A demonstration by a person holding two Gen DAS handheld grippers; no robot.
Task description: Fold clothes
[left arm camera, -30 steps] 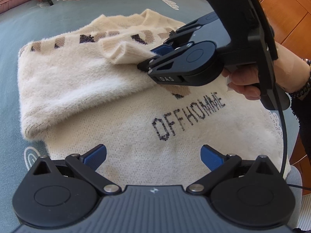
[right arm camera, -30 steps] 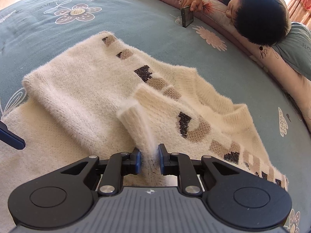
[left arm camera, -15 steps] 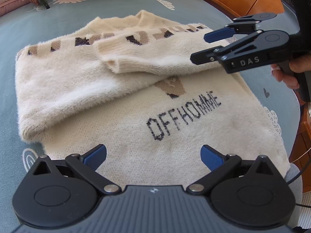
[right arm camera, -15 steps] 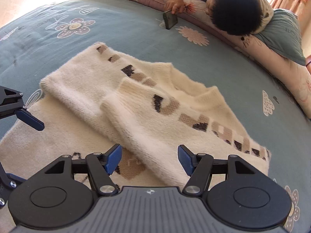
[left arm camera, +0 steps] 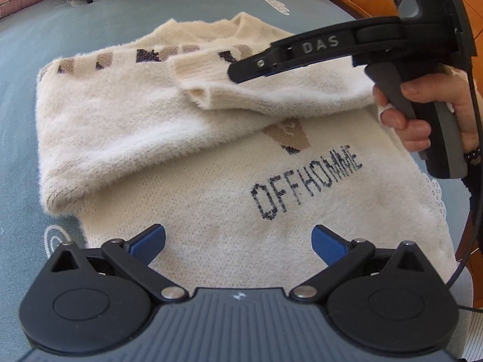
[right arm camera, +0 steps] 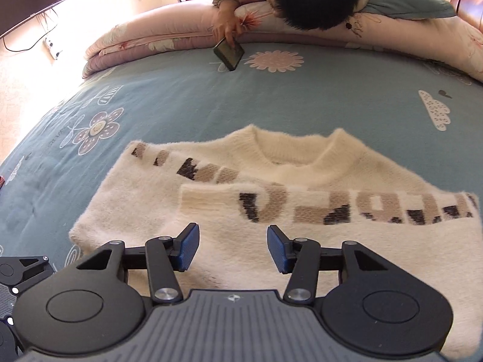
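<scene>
Sweater [left arm camera: 187, 138] lies flat on the bed [right arm camera: 187, 102], just ahead of and under both sets of fingers. Both sleeves look folded across the chest, the right sleeve [right arm camera: 302, 208] cuff beyond my right fingers [right arm camera: 233, 249]. Right fingers about half open and closing, nothing between them, tilted down over the body. Left fingers [left arm camera: 238, 241] wide apart, empty, angled steeply down over the hem. Next, I reckon: grab the hem, fold up toward the collar.

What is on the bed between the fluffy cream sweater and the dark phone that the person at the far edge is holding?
Nothing but bare sheet. In the right wrist view, only the grey-blue flower-printed bedsheet stretches between the fluffy cream sweater and the dark phone.
</scene>
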